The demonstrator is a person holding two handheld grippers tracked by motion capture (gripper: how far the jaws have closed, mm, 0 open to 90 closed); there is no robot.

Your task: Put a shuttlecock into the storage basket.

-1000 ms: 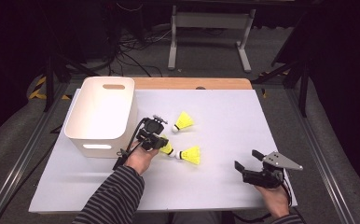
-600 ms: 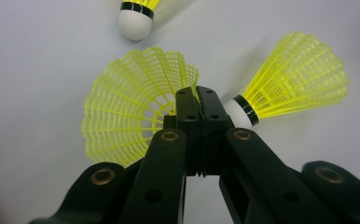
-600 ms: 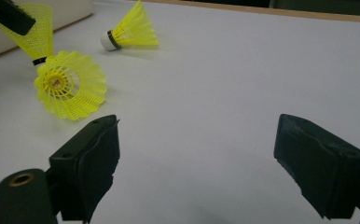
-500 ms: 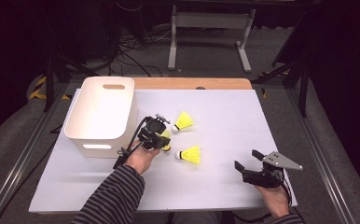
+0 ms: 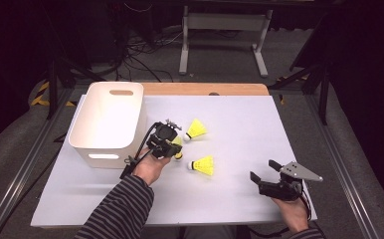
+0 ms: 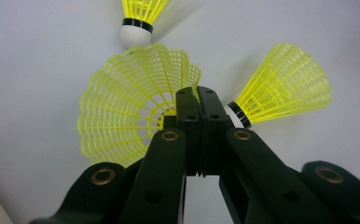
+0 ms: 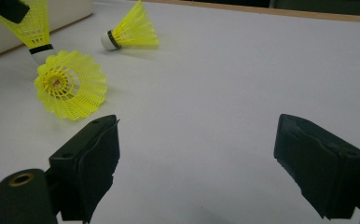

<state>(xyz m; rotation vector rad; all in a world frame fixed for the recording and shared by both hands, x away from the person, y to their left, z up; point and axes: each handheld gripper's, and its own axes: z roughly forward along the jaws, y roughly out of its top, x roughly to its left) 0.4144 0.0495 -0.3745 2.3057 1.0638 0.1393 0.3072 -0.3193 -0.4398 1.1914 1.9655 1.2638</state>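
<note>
Left claw lifts one yellow shuttlecock clear of the other two

Since a second ago the left claw (image 6: 199, 100), pinched tight on the skirt rim of a shuttlecock (image 6: 131, 102), has carried it off the table (image 5: 240, 199) toward the white bin (image 5: 108, 119), likely its destination. Two shuttlecocks, near (image 5: 203, 165) and far (image 5: 196, 130), lie waiting. The right claw (image 7: 197, 154) rests wide open and empty.

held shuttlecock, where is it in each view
High view: held shuttlecock left of centre, in the left gripper, beside the bin.
Left gripper view: centre, skirt pinched by the fingers.
Right gripper view: top left corner, cork down.
Shared landmark: the white table.
</note>
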